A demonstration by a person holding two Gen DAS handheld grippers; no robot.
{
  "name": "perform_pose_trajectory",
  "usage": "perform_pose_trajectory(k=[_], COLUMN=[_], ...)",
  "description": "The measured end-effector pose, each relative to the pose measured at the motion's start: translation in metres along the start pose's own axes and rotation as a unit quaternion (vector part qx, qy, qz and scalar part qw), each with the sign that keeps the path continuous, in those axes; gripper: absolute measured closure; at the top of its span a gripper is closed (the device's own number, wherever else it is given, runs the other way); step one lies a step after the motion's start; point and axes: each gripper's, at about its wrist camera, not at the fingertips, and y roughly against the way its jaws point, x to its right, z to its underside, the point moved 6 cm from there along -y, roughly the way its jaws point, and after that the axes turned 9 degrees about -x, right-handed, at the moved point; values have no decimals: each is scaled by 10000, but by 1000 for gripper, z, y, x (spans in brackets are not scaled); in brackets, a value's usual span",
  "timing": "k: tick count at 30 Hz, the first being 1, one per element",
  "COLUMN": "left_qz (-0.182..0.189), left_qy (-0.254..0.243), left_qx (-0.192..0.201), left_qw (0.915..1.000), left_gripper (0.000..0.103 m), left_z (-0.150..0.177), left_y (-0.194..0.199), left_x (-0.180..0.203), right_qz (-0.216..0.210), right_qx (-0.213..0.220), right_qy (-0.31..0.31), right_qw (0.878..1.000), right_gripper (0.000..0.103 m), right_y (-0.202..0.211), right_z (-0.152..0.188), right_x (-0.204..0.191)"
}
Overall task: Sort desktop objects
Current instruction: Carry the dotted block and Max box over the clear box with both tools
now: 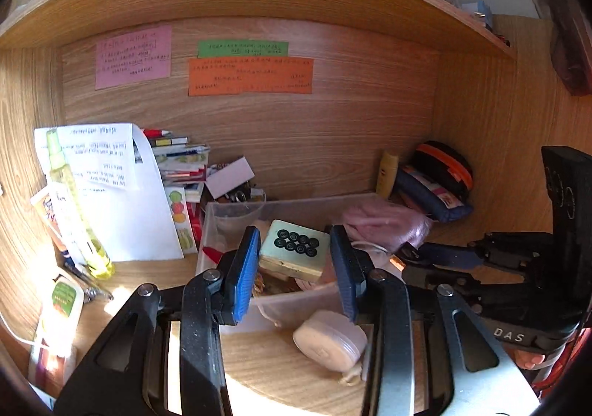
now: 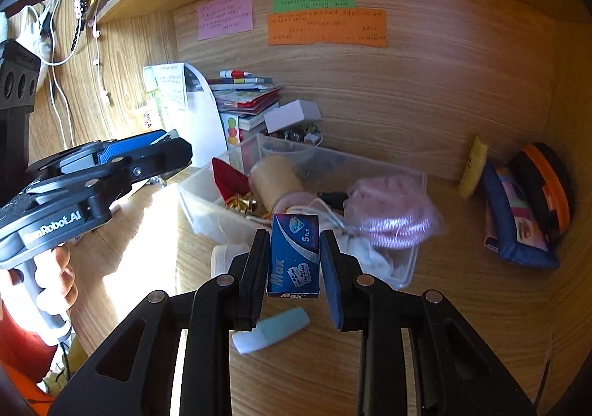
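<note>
My left gripper (image 1: 294, 260) holds a pale green mahjong-style tile (image 1: 294, 249) with black circles, tilted, over the near part of a clear plastic bin (image 1: 236, 209). There is a small gap at the right finger. My right gripper (image 2: 294, 260) is shut on a small blue "Max" box (image 2: 294, 255), held upright at the bin's near wall (image 2: 201, 203). The bin holds a wooden spool (image 2: 273, 179), a red piece (image 2: 229, 177) and a pink bundle in a bag (image 2: 392, 216). A round white case (image 1: 329, 338) lies on the desk below my left gripper.
A light blue and white cap (image 2: 270, 332) lies on the desk under my right gripper. Papers, a spray bottle (image 1: 77, 205) and stacked books (image 1: 181, 161) stand at the left. A yellow tube (image 2: 473, 166) and pouches (image 2: 525, 209) fill the right corner. A shelf hangs overhead.
</note>
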Motion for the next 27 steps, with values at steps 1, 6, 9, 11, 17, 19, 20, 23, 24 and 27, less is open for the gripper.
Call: perform_pose_trajectory(k=[1, 6, 9, 11, 17, 19, 20, 23, 24, 27], left_qz=[-8, 52, 162, 245, 203, 226, 244, 265, 285, 292], left_qy=[3, 75, 98, 118, 65, 87, 88, 89, 100, 155], left_qx=[-10, -172, -295, -435, -645, -711, -762, -950, -1011, -1108], left_qw=[10000, 9998, 9994, 9987, 9977, 9972, 9968, 9951, 9944, 9933], left_gripper=[65, 65, 65, 65, 65, 65, 65, 65, 65, 65], left_z=[-3, -12, -14, -16, -14, -10, -7, 1, 3, 7], left_y=[-4, -23, -38, -50, -78, -85, -89, -99, -102, -108], left_x=[-3, -14, -17, -17, -17, -19, -20, -20, -20, -23], right_qz=[20, 30, 2, -2, 44, -92, -160, -537, -523, -393], right_qx=[8, 18, 32, -21, -94, -219, -247, -308, -293, -302], right_qy=[0, -2, -42, -39, 39, 44, -8, -250, -288, -278], right_qw=[10000, 10000, 10000, 10000, 9999, 9997, 9996, 9978, 9978, 9984], right_gripper=[78, 78, 78, 78, 78, 78, 78, 78, 78, 78], right_y=[-1, -9, -15, -20, -34, -43, -46, -60, -63, -71], right_z=[-1, -15, -24, -29, -44, -46, -47, -49, -49, -47], right_x=[1, 7, 11, 14, 22, 26, 27, 30, 30, 30])
